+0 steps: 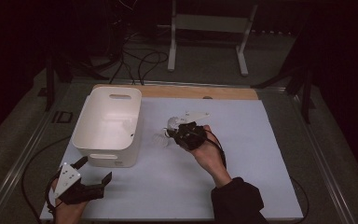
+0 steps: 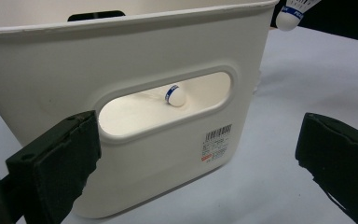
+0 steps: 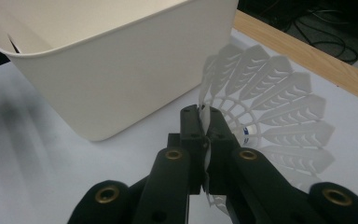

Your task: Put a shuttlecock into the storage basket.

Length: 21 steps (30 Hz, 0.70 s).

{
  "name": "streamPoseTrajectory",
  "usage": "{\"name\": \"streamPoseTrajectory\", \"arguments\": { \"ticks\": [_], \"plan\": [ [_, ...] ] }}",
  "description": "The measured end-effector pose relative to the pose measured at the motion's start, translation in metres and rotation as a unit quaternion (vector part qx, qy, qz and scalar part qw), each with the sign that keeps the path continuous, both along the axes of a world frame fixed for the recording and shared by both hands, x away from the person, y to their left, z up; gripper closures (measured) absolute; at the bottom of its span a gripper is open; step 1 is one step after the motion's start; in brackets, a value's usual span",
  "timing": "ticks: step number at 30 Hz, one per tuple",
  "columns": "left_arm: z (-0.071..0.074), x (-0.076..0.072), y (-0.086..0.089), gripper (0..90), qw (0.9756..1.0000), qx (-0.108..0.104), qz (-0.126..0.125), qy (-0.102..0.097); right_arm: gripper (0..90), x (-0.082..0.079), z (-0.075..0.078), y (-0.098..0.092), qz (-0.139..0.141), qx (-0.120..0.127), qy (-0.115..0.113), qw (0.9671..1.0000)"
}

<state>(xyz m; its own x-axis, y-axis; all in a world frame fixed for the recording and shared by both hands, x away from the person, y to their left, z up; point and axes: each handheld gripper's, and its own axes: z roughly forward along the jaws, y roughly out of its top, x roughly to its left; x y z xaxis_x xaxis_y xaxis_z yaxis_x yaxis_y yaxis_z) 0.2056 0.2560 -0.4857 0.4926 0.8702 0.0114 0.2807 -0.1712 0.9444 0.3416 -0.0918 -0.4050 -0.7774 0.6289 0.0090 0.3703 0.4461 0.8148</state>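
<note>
Shuttlecock [image 3: 261, 109] work, noted left to right: our left gripper [image 1: 89, 175] rests with jaws spread wide and empty near the table's [image 1: 261, 154] front-left corner, just before the white bin [image 1: 107, 125], where we see a second shuttlecock [image 2: 174, 95] through the handle slot. Right of the bin, our right gripper [image 3: 206, 135] is clamped on the shuttlecock's plastic skirt, above the table.

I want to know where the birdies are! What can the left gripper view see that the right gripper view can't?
Left gripper view alone: a shuttlecock inside the bin, seen through the handle slot, a barcode sticker, and the left gripper with jaws wide open. Right gripper view alone: the right gripper shut on the skirt of a shuttlecock, and the wooden table edge. Both share the white bin and the pale table cover.
</note>
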Motion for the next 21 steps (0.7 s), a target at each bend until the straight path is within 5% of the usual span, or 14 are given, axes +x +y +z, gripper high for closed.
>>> {"name": "streamPoseTrajectory", "arguments": {
  "ticks": [21],
  "plan": [
    [0.0000,-0.0001,0.0000,0.8,1.0000,0.000,0.000,0.000,88.4,0.0002,0.0084,0.0034,-0.001,0.008,-0.006,0.9999]
  ]
}}
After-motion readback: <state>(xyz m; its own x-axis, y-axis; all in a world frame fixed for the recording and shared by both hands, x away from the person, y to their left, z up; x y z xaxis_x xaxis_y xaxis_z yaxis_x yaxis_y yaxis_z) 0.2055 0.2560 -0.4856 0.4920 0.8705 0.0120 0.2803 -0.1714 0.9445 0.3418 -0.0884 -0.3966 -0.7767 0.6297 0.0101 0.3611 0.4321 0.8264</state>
